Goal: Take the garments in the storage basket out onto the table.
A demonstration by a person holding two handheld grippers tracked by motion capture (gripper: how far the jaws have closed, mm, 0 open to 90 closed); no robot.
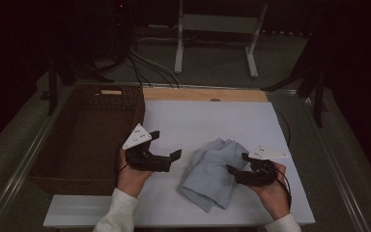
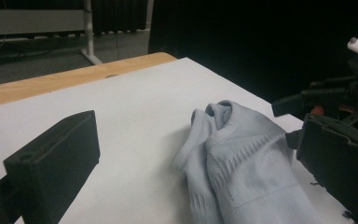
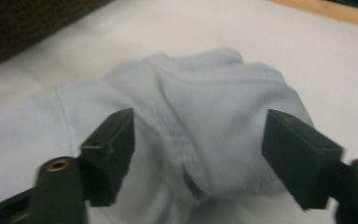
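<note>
Right gripper (image 1: 235, 166) has its jaws spread wide, cloth between them but not pinched. Left gripper (image 1: 166, 145) sits spread too, holding nothing, just left of the pale blue cloth (image 1: 213, 171). The cloth lies crumpled on the white table (image 1: 198, 116), right of the wicker basket (image 1: 84, 140). Looks soft, light, floppy; probably best grabbed by the ribbed hem (image 3: 177, 135).

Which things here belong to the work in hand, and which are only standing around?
In the work:
- cloth, light blue, crumpled on the white board
- right gripper, jaws open at the cloth's edge
- left gripper, jaws open, beside the cloth

Standing around:
- basket, left of the board
- metal stand behind the table
</note>
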